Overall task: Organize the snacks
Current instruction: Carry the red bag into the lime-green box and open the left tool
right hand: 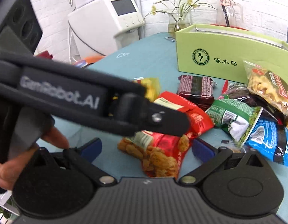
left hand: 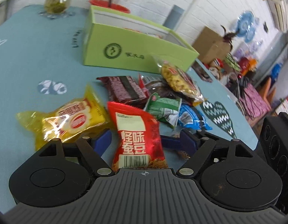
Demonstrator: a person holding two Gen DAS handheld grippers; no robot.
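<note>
A red snack packet (left hand: 138,136) (right hand: 159,149) lies on the teal tablecloth between the blue pads of both grippers. My left gripper (left hand: 139,141) is open, its pads close beside the packet's edges without squeezing it. My right gripper (right hand: 146,148) stands wide open around the same packet's other end, with gaps on both sides. Beyond it lie a yellow packet (left hand: 73,121), a maroon one (left hand: 125,89), a green one (left hand: 162,106), a blue one (left hand: 192,117) and a clear bag of yellow snacks (left hand: 179,80). The open green box (left hand: 125,50) (right hand: 228,59) stands behind the pile.
The left gripper's black body (right hand: 88,97) crosses the right wrist view, with a hand (right hand: 50,136) holding it. A plant vase (left hand: 56,1) and a glass jug (right hand: 228,9) stand at the table's back. The table edge (left hand: 243,123) curves away at the right. A white machine (right hand: 110,18) stands off the table.
</note>
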